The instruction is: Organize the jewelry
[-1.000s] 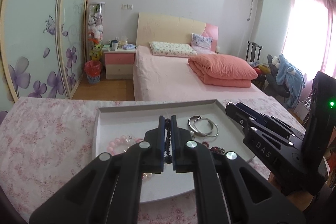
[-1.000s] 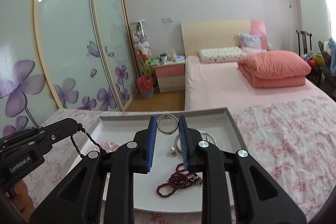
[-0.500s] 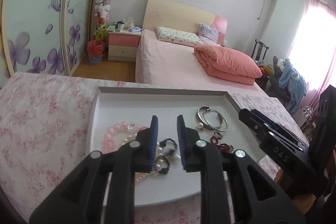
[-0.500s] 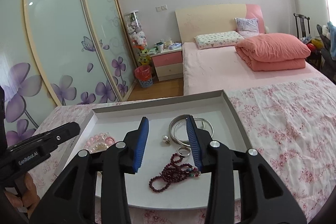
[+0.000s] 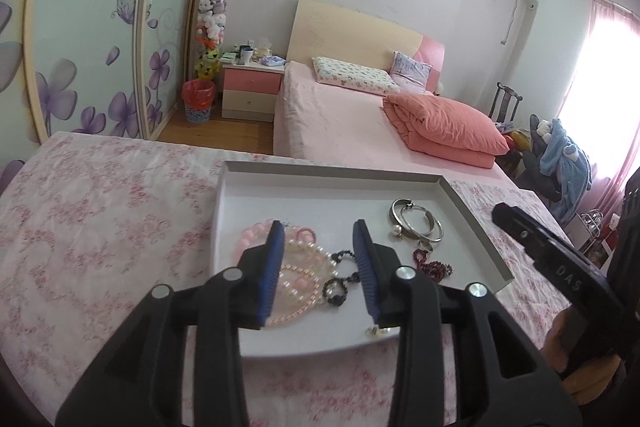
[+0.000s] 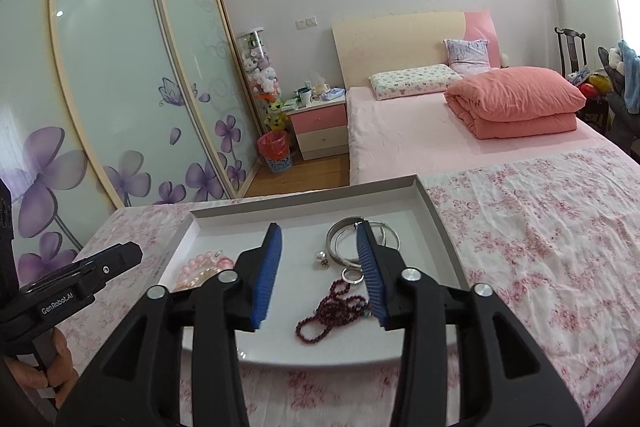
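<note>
Jewelry tray [image 5: 472,215]: bangles [image 6: 352,243], perhaps pearl strands [image 5: 304,279]; both grippers' jaws released, unladen.

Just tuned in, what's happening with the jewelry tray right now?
Both grippers hang over the grey tray with jaws open, holding nothing. The left gripper is above the pearl strand and black bead bracelet; the right gripper is above the silver bangles and dark red beads. All jewelry lies in the tray.

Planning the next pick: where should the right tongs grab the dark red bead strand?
Probably the loose loop at the near-left end of the dark red bead strand, coming from above. It lies flat in the tray; its far end crowds the small ring.
</note>
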A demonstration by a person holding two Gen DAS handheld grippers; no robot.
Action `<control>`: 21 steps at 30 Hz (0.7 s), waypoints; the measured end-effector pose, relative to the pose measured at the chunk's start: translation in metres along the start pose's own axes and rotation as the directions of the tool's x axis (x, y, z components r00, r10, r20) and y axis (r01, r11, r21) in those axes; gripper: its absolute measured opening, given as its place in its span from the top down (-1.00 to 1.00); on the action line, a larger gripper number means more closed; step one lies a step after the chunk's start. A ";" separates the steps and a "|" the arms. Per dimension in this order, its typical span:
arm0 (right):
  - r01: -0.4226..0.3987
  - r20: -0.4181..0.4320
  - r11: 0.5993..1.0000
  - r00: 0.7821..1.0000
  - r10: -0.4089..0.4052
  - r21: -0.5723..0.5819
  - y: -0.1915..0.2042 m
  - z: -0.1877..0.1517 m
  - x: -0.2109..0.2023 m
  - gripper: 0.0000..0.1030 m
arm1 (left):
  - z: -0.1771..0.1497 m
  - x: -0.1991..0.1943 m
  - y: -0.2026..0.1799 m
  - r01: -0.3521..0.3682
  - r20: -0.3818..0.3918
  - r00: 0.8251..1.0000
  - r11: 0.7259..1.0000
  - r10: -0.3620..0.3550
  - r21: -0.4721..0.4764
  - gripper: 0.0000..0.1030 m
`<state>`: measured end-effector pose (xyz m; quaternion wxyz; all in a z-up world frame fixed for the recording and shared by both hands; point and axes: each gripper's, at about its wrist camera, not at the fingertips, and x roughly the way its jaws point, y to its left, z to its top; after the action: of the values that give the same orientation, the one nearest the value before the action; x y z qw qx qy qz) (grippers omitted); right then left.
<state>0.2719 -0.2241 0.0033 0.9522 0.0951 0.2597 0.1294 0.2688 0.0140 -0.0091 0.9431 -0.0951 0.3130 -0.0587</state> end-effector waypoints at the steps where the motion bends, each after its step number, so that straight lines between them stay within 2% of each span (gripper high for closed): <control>1: 0.000 0.003 1.000 1.000 0.000 -0.005 0.002 -0.001 -0.005 0.08 | -0.002 -0.005 0.002 -0.008 0.003 1.000 1.000 0.008 0.000 0.21; 3: 0.004 0.007 1.000 1.000 -0.004 -0.016 0.005 -0.004 -0.012 -0.09 | -0.007 -0.014 0.005 -0.028 0.012 1.000 1.000 0.028 0.003 0.07; 5: 0.009 0.016 0.999 1.000 -0.008 -0.034 0.011 -0.008 -0.023 -0.17 | -0.013 -0.024 0.008 -0.048 0.021 0.999 0.999 0.047 0.010 0.02; 10: 0.020 0.027 0.998 0.999 -0.018 -0.068 0.020 -0.019 -0.043 -0.52 | -0.029 -0.048 0.013 -0.076 0.038 0.996 0.997 0.076 0.015 -0.22; 12: 0.022 0.035 0.996 0.999 -0.019 -0.084 0.024 -0.025 -0.053 -0.70 | -0.036 -0.059 0.015 -0.088 0.053 0.995 0.996 0.087 0.021 -0.39; 17: 0.024 0.063 0.993 0.998 -0.017 -0.118 0.032 -0.038 -0.076 -0.94 | -0.053 -0.083 0.015 -0.106 0.093 0.990 0.993 0.102 0.043 -0.68; 21: 0.020 0.074 0.992 0.997 -0.010 -0.127 0.033 -0.046 -0.090 -0.97 | -0.066 -0.103 0.011 -0.114 0.125 0.987 0.992 0.105 0.062 -0.89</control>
<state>0.1669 -0.2144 0.0150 0.9662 0.0367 0.2166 0.1351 0.1478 0.0328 -0.0039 0.9650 -0.0485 0.2576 -0.0117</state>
